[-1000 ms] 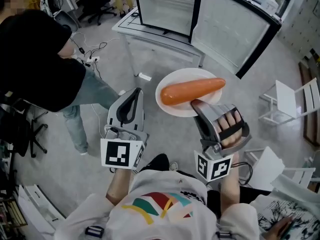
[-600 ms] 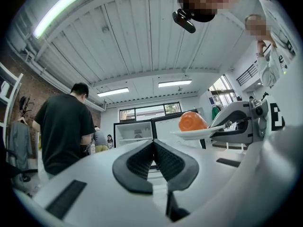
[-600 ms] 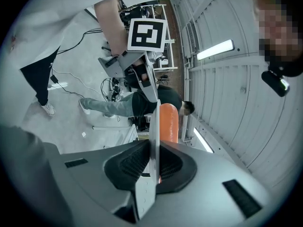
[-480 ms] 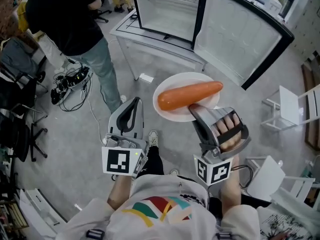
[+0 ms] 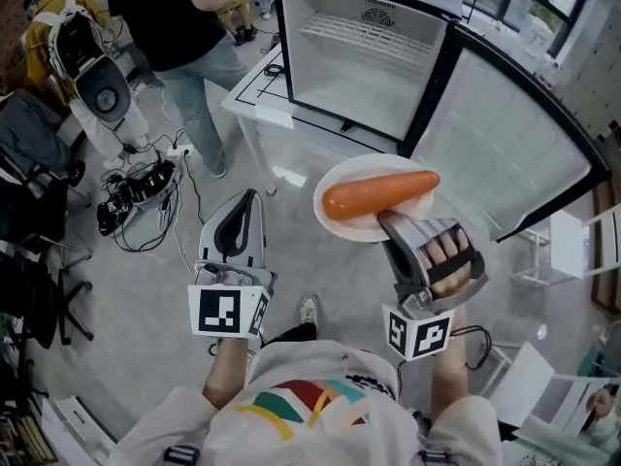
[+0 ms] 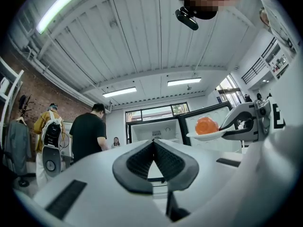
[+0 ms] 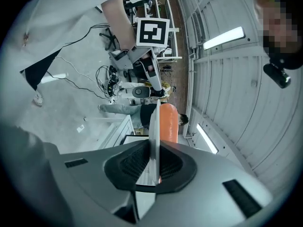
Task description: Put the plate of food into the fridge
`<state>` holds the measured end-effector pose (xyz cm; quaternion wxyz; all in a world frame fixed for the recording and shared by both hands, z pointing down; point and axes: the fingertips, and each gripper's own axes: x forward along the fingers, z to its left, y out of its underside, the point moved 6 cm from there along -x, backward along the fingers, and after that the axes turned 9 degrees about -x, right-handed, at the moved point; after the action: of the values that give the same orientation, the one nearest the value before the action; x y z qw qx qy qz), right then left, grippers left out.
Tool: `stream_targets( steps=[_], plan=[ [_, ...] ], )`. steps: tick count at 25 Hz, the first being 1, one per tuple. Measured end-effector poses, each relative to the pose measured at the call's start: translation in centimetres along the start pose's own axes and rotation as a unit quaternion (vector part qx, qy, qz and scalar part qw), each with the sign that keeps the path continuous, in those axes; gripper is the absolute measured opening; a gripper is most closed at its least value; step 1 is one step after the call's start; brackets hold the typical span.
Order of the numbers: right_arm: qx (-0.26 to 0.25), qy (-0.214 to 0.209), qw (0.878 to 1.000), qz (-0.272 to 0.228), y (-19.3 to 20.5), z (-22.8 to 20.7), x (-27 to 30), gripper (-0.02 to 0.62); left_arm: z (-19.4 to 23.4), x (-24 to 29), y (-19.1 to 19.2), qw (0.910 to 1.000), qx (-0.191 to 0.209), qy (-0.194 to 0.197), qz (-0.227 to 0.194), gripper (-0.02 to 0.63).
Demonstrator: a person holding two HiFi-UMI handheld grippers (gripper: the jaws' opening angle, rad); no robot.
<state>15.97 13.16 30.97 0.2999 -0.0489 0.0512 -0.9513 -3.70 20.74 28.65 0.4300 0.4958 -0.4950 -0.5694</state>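
Observation:
A white plate [image 5: 340, 184] carries a large orange carrot [image 5: 378, 193]. My right gripper [image 5: 393, 221] is shut on the plate's near rim and holds it level in the air. In the right gripper view the plate [image 7: 154, 141] shows edge-on between the pads, with the carrot [image 7: 169, 123] beyond. The small fridge [image 5: 359, 56] stands open on a white table [image 5: 254, 90] just ahead, its door [image 5: 505, 134] swung out to the right. My left gripper [image 5: 240, 223] is shut and empty, to the left of the plate. From the left gripper view the fridge [image 6: 154, 129] lies ahead.
A person in a black shirt [image 5: 179, 17] stands at the table's left side. Cables and a power strip [image 5: 136, 187] lie on the floor at the left, beside a chair [image 5: 39, 163]. White folding chairs [image 5: 572, 246] stand at the right.
The fridge has come nearer and now fills the top middle of the head view. The plate stays in my right gripper. The person in black has moved up to the far left.

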Motion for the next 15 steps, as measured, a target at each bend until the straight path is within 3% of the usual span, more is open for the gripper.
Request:
stream_targets(
  steps=[8,15],
  plan=[
    [-0.003,0.002,0.999,0.036,1.5,-1.1,11.5,0.031,7.0,10.7,0.2,0.9986,-0.006,0.049,-0.019,0.006],
    [0.003,-0.004,0.998,0.059,3.0,-1.0,17.3,0.031,8.8,17.3,1.8,0.9957,-0.025,0.088,-0.017,0.006]
  ],
)
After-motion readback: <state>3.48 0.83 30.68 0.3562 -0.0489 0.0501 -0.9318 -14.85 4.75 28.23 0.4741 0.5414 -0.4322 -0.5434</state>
